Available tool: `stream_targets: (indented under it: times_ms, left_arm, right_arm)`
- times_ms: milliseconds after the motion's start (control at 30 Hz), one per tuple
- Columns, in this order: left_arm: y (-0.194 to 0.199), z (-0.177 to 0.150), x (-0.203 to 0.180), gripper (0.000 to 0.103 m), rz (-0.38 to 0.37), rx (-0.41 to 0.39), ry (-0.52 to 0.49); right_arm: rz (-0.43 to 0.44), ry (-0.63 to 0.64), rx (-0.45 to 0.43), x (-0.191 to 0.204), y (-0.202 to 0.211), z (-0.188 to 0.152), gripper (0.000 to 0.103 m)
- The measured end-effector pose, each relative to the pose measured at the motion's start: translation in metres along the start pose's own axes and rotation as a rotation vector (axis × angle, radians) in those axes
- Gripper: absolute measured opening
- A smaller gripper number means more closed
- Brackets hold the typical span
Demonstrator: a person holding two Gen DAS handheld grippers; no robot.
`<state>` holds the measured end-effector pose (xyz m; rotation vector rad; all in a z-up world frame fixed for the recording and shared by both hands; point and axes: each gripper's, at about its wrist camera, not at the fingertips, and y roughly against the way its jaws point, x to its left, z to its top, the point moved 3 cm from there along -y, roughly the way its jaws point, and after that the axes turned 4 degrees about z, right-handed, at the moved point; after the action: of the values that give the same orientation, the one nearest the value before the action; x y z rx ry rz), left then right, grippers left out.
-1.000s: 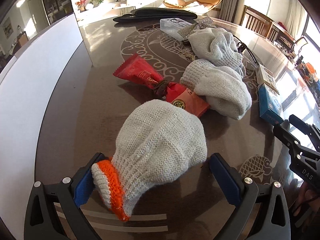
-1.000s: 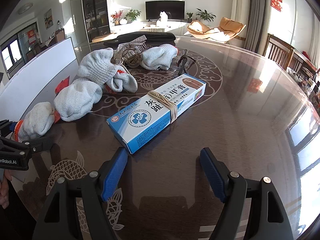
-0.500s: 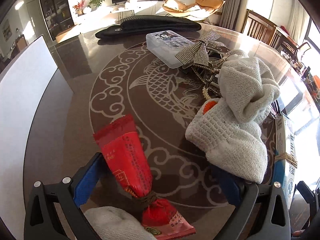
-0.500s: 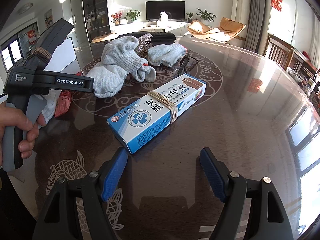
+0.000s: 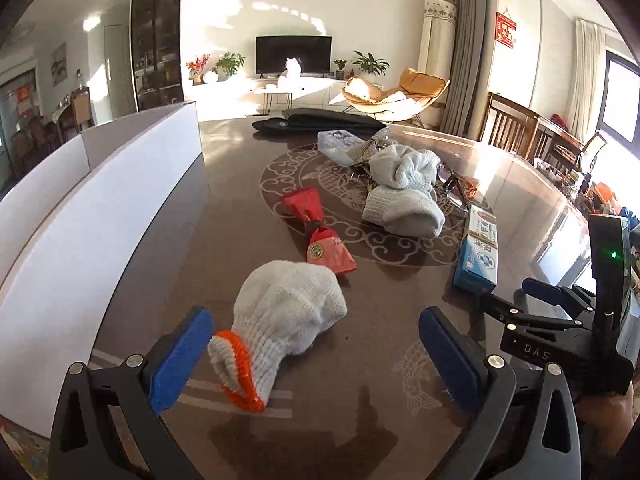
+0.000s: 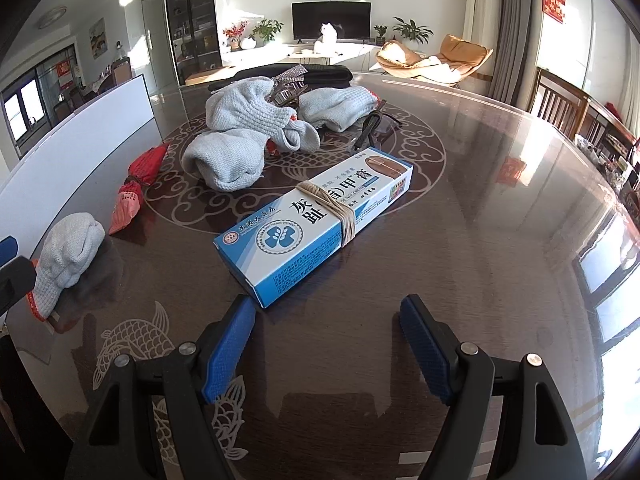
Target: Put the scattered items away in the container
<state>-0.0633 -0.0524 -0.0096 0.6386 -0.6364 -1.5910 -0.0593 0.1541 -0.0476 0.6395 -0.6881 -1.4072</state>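
4 gloves, 1 red pkt, 1 blue box on table.

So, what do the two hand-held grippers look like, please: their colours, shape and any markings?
Both are alike: the left gripper and the right gripper have black angular frames with silver screws, and each finger carries a ribbed blue pad. Seen from the left wrist camera, the right gripper's black body bears white letters "DAS" and a small green light. No cables or sleeves are visible.

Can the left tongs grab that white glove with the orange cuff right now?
Probably yes. The left tongs are open, and the glove lies on the table between the two blue pads with nothing on top of it or in front of it.
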Motion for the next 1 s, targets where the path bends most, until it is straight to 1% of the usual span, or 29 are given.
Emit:
stream_targets:
  times_ms: [33, 100, 133, 233, 267, 300, 333, 367, 467, 500, 533, 600, 633, 700, 767, 800, 867, 1000]
  left_arm:
    - [-0.004, -0.007, 0.005, 0.103, -0.026, 0.044, 0.014]
    - [-0.006, -0.018, 0.008, 0.103, -0.064, 0.091, 0.011]
    - [-0.006, -0.02, 0.005, 0.103, -0.09, 0.101, -0.001]
    - [0.0, -0.022, -0.014, 0.103, -0.224, 0.114, -0.042]
    - [-0.004, -0.02, -0.022, 0.103, -0.254, 0.128, -0.065]
    - [-0.009, -0.016, -0.027, 0.103, -0.256, 0.134, -0.087]
    - [-0.018, -0.012, -0.029, 0.103, -0.241, 0.132, -0.098]
    - [-0.03, -0.005, -0.029, 0.103, -0.242, 0.142, -0.09]
    - [-0.062, 0.028, -0.035, 0.102, -0.31, 0.145, -0.049]
    - [-0.068, 0.039, -0.039, 0.101, -0.324, 0.154, -0.043]
    - [-0.068, 0.048, -0.044, 0.099, -0.322, 0.148, -0.04]
    - [-0.052, 0.06, -0.048, 0.099, -0.295, 0.098, -0.028]
    - [-0.043, 0.059, -0.046, 0.101, -0.258, 0.078, -0.019]
    - [-0.032, 0.044, -0.04, 0.101, -0.149, 0.075, -0.016]
    - [-0.03, 0.023, -0.033, 0.101, -0.042, 0.102, -0.027]
    - [-0.031, 0.012, -0.03, 0.101, -0.015, 0.118, -0.03]
    - [-0.034, -0.004, -0.026, 0.101, 0.007, 0.14, -0.022]
    - [-0.036, -0.012, -0.029, 0.102, 0.056, 0.131, -0.039]
  right_arm:
    - [-0.001, 0.0, 0.0, 0.0, 0.0, 0.0, 0.077]
    - [-0.001, 0.0, -0.001, 0.0, 0.001, -0.001, 0.077]
    - [-0.001, 0.001, -0.001, 0.0, 0.001, -0.001, 0.077]
    - [-0.001, 0.001, -0.001, 0.0, 0.001, -0.001, 0.077]
    - [-0.001, 0.0, -0.001, 0.0, 0.001, -0.001, 0.077]
    - [-0.001, 0.001, -0.001, 0.0, 0.001, -0.001, 0.077]
    - [-0.001, 0.001, -0.001, 0.0, 0.001, -0.001, 0.077]
    - [-0.001, 0.0, -0.001, 0.0, 0.001, -0.001, 0.077]
    - [-0.001, 0.0, -0.001, 0.0, 0.001, -0.001, 0.077]
    - [-0.001, 0.001, -0.001, 0.0, 0.001, -0.001, 0.077]
    - [-0.001, 0.001, -0.001, 0.0, 0.001, -0.001, 0.077]
    - [0.002, 0.002, -0.001, -0.001, 0.001, 0.0, 0.077]
    - [0.005, 0.002, -0.001, -0.001, 0.001, 0.0, 0.077]
    - [0.005, 0.002, -0.001, -0.002, 0.001, 0.0, 0.077]
    - [0.001, 0.001, -0.002, -0.002, 0.001, 0.0, 0.077]
    - [0.0, 0.0, -0.003, -0.002, 0.001, 0.0, 0.077]
    - [0.0, -0.001, -0.003, -0.002, 0.001, 0.0, 0.077]
    - [0.002, 0.0, -0.003, -0.002, 0.0, 0.0, 0.077]
